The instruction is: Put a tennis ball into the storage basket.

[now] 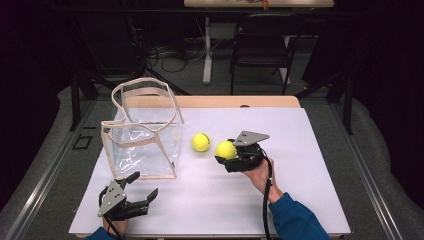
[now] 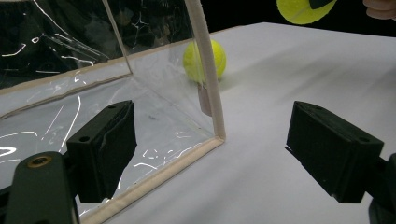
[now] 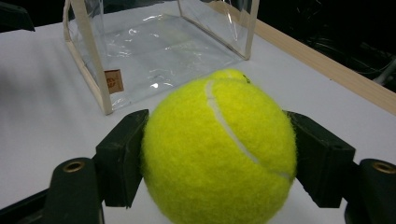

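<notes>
Hiding second ball (image 3: 233, 74), gripped ball (image 3: 219, 154) foremost

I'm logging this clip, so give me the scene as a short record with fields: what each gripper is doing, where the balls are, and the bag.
right gripper: shut on held tennis ball
left gripper: open, holding nothing, near the bag's front corner
second tennis ball: on the table, beside the bag
clear bag: upright, top open, nothing inside
</notes>
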Demonstrator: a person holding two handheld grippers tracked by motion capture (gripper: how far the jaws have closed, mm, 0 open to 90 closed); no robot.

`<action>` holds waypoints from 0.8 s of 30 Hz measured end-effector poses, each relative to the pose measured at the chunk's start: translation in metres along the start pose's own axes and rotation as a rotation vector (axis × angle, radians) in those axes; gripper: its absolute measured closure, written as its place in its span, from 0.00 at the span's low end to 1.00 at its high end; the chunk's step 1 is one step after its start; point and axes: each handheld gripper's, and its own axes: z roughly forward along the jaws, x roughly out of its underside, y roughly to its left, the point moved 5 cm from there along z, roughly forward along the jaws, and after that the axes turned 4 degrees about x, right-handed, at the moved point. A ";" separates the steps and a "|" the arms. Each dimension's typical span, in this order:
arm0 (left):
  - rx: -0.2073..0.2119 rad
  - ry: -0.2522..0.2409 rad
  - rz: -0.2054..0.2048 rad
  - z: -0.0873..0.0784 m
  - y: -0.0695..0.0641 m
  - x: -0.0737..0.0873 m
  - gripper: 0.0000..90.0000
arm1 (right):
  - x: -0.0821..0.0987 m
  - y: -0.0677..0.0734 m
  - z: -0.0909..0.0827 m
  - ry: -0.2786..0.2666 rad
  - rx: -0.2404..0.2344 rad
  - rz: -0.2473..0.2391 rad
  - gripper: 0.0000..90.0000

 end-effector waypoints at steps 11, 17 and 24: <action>-0.003 -0.007 -0.003 0.000 0.000 0.000 0.18 | -0.008 0.001 0.006 -0.017 0.002 0.003 0.30; -0.003 -0.008 -0.003 0.000 0.000 -0.001 0.18 | -0.009 0.001 0.007 -0.020 0.000 -0.001 0.30; -0.002 -0.007 -0.006 0.000 0.001 0.000 0.18 | -0.020 0.000 0.015 -0.034 -0.002 -0.009 0.30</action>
